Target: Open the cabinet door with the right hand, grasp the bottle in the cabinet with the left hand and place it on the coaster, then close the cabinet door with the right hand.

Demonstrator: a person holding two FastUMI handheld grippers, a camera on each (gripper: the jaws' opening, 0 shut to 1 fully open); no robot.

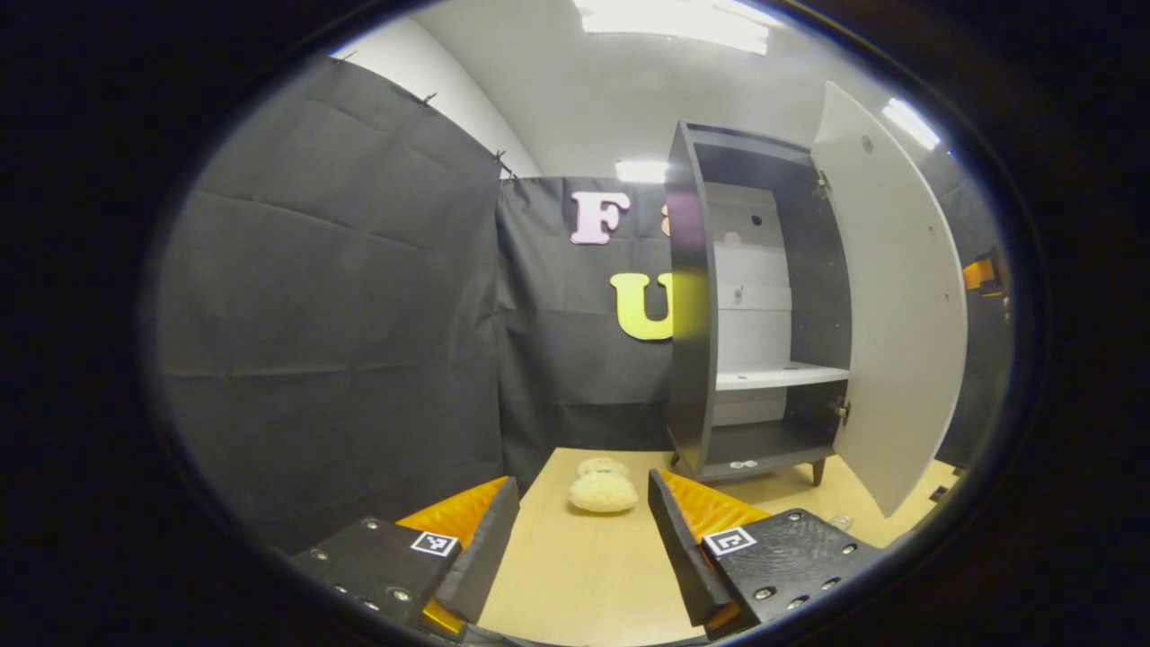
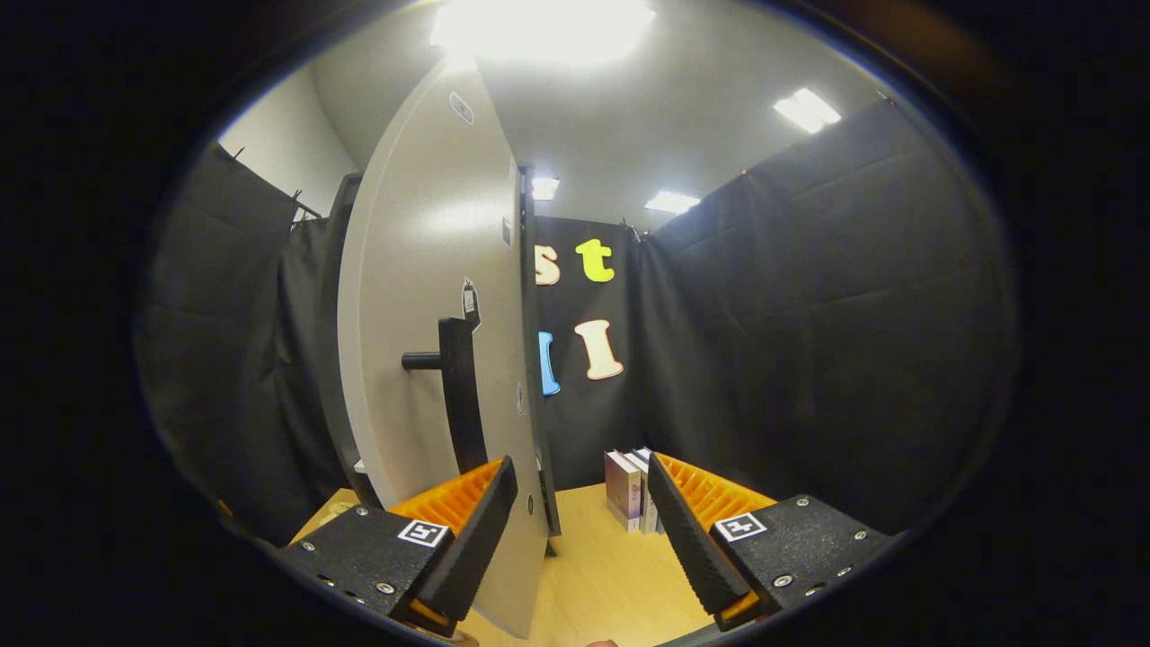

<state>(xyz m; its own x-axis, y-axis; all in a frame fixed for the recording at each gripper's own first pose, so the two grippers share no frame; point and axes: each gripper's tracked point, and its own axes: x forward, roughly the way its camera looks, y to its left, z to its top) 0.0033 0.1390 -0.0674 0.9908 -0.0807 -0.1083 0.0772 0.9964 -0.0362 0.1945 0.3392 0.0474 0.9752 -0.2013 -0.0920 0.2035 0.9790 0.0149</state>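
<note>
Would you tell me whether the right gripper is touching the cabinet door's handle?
Cannot tell: in the right gripper view, the open right gripper straddles the door's edge; one finger overlaps the handle.

No legible text, brand or number found. Square coded markers stand on the finger mounts behind the left gripper (image 1: 582, 530) and the right gripper (image 2: 582, 503); nothing readable.

The cabinet (image 1: 692, 359), dark with pale shelves, is standing upright on the wooden table, its pale door (image 1: 898, 305) swinging wide open; a dark bar handle (image 2: 460, 395) is sticking out from the door's front.
</note>
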